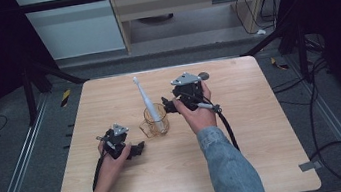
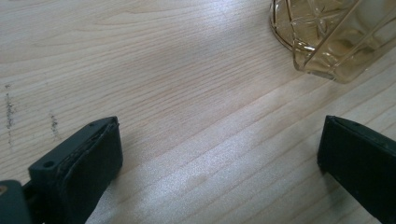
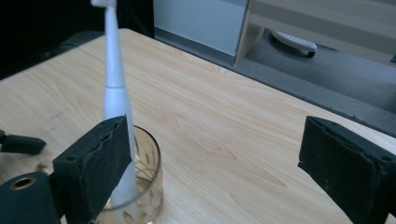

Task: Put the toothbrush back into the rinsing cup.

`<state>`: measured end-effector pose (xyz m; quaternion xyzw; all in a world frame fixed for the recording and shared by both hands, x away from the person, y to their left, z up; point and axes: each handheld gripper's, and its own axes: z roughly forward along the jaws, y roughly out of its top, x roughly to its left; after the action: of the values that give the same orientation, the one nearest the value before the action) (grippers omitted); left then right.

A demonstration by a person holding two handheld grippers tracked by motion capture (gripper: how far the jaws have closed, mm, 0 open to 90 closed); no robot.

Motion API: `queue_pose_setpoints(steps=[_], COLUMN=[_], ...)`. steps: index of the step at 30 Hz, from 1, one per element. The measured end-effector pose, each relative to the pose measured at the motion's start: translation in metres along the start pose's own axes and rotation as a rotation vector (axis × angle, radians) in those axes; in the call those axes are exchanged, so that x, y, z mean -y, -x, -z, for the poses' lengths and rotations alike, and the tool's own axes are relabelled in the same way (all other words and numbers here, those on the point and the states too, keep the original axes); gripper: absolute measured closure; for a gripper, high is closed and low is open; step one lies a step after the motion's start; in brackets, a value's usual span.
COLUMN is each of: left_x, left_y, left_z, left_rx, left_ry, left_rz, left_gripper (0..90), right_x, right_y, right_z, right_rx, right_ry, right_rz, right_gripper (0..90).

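A white electric toothbrush (image 1: 147, 101) stands leaning in an amber glass mug (image 1: 155, 122) near the table's middle. In the right gripper view the toothbrush (image 3: 114, 88) rises out of the mug (image 3: 140, 196) behind the left jaw. My right gripper (image 1: 169, 105) hovers just right of the mug, open, with nothing between its jaws (image 3: 215, 158). My left gripper (image 1: 138, 148) rests low on the table to the left of the mug, open and empty. In the left gripper view the mug (image 2: 327, 42) lies beyond its jaws (image 2: 219, 154), apart from them.
The wooden table (image 1: 264, 128) has bare surface to the right and front of the mug. A small round grey disc (image 1: 203, 76) lies near the far edge. Cables (image 1: 336, 143) trail on the floor at the right.
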<state>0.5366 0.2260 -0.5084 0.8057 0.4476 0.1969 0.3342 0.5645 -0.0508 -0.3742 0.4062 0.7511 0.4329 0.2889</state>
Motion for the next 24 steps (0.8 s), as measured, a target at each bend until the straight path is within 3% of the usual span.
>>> queue_pose_setpoints(steps=[7, 24], left_x=[0.0, 0.0], left_y=[0.0, 0.0], left_z=[0.0, 0.001], left_rx=[-0.001, -0.002], left_ry=[-0.003, -0.005], left_rz=[0.001, 0.0], left_gripper=[0.0, 0.0], right_x=[0.011, 0.034], right_y=[0.019, 0.056], right_z=[0.007, 0.03], right_rx=[0.02, 0.069], right_ry=[-0.032, -0.128], right_rz=[0.012, -0.028], right_gripper=[10.4, 9.9])
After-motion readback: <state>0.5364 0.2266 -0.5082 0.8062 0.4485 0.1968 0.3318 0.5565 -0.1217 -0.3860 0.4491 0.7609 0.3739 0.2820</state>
